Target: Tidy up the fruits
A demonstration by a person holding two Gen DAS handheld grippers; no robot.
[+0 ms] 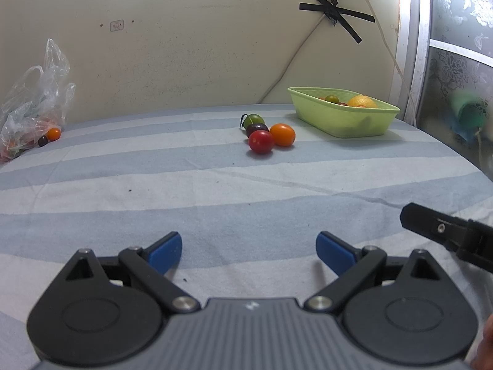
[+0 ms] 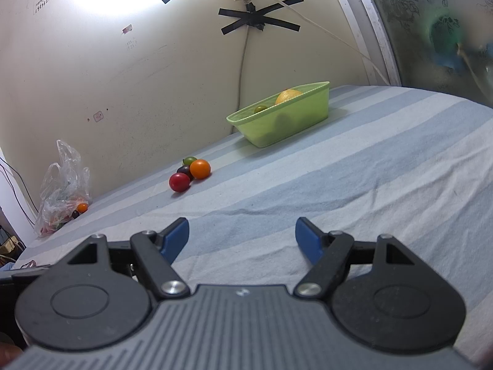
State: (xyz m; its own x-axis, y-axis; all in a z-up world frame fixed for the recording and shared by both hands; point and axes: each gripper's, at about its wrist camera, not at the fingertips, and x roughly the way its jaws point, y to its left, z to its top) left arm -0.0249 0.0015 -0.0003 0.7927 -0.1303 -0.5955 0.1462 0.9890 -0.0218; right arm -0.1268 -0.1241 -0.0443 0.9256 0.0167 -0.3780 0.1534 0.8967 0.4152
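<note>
Ahead, your green basket (image 1: 342, 120) runs lengthwise rightward | four loose tomatoes (image 1: 261, 141) | left gripper (image 1: 249, 254), right gripper (image 2: 242, 239): both spread, empty.

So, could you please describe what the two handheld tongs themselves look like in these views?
Both look alike. The left tongs and right tongs each have two blue fingertip pads on black linkage arms joined by silver pivot pins, two rounded black housings with circular caps, and a ribbed grey central body bearing a small white mark. No cables or sleeves are visible.
</note>
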